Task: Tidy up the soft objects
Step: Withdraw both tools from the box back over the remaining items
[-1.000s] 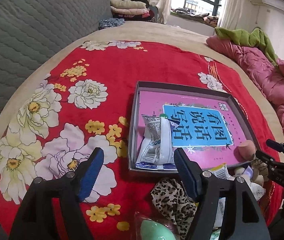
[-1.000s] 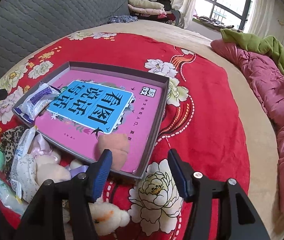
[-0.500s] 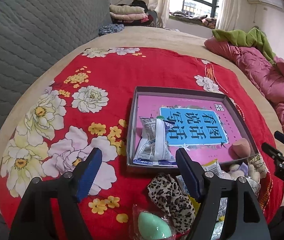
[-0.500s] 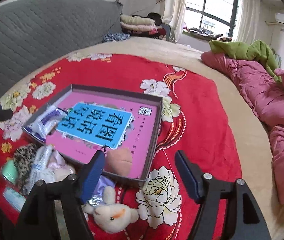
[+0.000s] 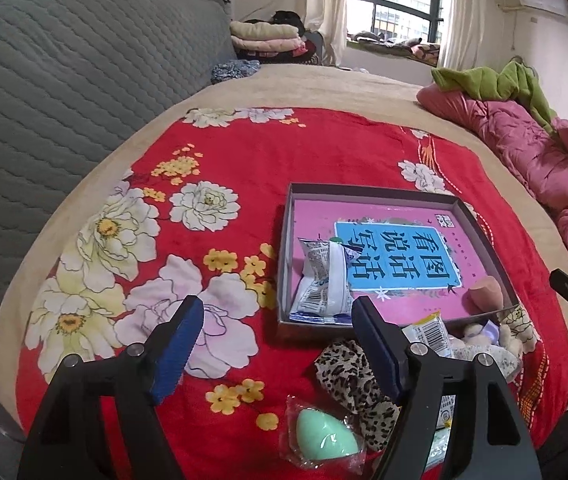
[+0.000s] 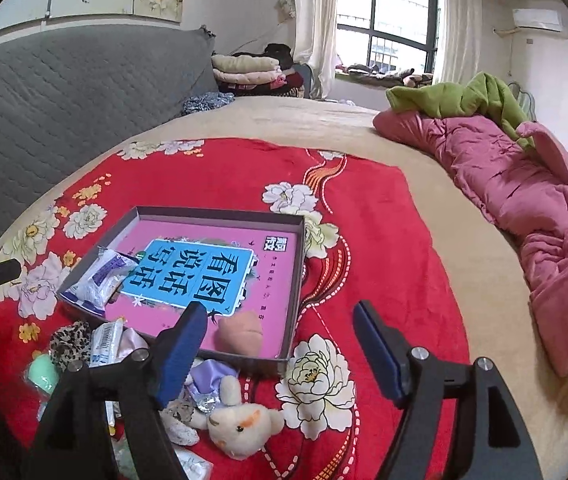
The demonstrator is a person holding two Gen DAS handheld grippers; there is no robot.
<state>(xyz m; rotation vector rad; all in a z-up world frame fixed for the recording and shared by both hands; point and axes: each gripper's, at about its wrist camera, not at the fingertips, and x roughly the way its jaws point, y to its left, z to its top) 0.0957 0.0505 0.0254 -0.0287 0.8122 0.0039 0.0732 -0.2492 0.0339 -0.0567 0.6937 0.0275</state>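
A shallow grey box (image 5: pixel 368 192) with a pink and blue printed bottom lies on the red flowered blanket; it also shows in the right wrist view (image 6: pixel 299 264). Inside are a white tissue pack (image 5: pixel 320 280) and a peach sponge (image 5: pixel 486 292). In front of the box lie a leopard-print cloth (image 5: pixel 348 372), a wrapped mint-green sponge (image 5: pixel 324 434), packets and a cream plush toy (image 6: pixel 240 424). My left gripper (image 5: pixel 276 348) is open and empty above the blanket, near the box's near-left corner. My right gripper (image 6: pixel 280 348) is open and empty above the box's near-right corner.
A grey quilted headboard (image 5: pixel 64 92) runs along the left. A pink quilt (image 6: pixel 524 200) with a green blanket (image 6: pixel 464 100) lies at the right. Folded clothes (image 5: pixel 268 38) are stacked at the back by the window.
Both grippers have pulled back and risen, so more of the bed and room shows. Both stay open and empty. The objects have not moved.
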